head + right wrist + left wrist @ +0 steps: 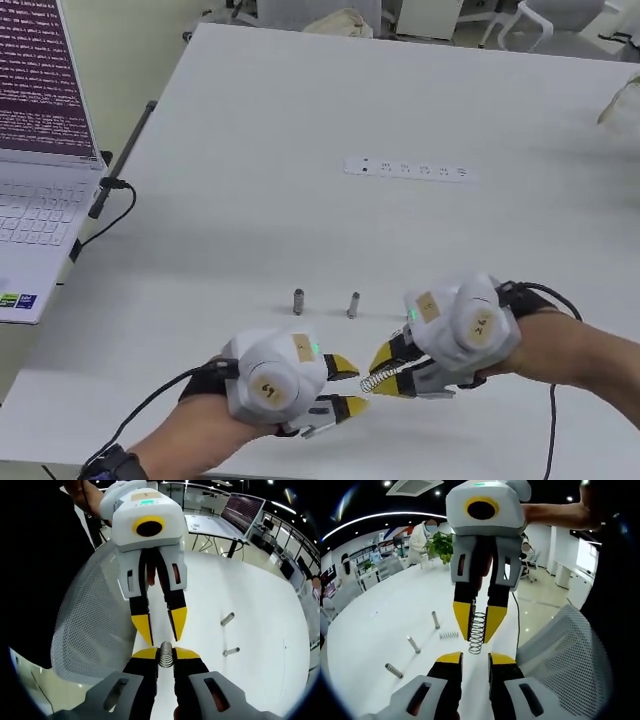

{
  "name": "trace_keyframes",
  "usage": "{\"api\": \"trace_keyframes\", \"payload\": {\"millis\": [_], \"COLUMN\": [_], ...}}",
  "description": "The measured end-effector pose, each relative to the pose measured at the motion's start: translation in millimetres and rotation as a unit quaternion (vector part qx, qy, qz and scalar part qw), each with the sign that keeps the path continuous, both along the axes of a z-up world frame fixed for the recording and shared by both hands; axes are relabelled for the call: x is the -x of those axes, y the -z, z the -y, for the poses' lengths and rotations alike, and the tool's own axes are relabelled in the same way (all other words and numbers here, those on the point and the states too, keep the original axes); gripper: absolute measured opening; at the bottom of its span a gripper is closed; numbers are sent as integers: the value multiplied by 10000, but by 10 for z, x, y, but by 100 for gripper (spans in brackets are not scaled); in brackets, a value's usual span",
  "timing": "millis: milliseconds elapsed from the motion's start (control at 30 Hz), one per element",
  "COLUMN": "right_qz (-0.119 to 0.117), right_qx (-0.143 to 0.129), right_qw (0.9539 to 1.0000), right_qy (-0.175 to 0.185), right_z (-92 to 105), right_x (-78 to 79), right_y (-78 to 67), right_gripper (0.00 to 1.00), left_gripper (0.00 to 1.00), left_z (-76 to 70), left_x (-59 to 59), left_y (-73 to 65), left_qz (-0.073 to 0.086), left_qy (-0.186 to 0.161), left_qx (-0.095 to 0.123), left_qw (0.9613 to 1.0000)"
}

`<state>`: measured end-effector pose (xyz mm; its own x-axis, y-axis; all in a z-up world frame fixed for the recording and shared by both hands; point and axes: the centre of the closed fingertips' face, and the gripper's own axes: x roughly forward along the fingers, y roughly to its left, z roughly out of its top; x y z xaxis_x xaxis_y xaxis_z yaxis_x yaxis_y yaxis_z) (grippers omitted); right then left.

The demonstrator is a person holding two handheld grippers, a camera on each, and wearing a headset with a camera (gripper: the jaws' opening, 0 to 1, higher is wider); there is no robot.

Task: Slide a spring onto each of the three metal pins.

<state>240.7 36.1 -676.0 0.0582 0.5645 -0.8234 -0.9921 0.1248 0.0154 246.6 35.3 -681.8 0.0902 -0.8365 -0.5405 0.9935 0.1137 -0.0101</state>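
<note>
The right claw (166,653) grips a spring (166,659) between its tips. Facing it, just beyond, the left claw (163,641) has its jaws apart and empty. The left gripper view adds a loose spring (448,635) lying on the white surface (380,630) among three pins (413,644). In the head view, farther off, are a power strip (405,169) and a laptop (30,150).

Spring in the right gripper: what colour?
Silvery bare metal; the spring shows best in the left gripper view.
</note>
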Motion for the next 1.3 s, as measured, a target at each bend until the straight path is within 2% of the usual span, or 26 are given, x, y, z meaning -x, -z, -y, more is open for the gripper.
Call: {"api": "trace_keyframes", "payload": {"millis": [300, 633, 1000, 1300], "right_qz": [-39, -21, 11, 66], "right_qx": [40, 76, 181, 296], "right_qw": [9998, 9995, 9992, 9984], "right_qy": [165, 292, 365, 471], "right_z": [99, 157, 210, 274], "right_x": [-19, -115, -222, -381], "right_y": [32, 46, 56, 53], "right_gripper": [8, 8, 8, 8], "left_gripper": [15, 19, 24, 28], "left_z": [-108, -276, -550, -769], "left_x": [-81, -189, -318, -408], "left_y": [-37, -67, -86, -80], "left_qz": [-43, -71, -92, -130], "left_qy": [-277, -618, -1092, -1424], "left_qx": [74, 143, 200, 218], "left_qw": [9996, 9980, 9938, 9895]}}
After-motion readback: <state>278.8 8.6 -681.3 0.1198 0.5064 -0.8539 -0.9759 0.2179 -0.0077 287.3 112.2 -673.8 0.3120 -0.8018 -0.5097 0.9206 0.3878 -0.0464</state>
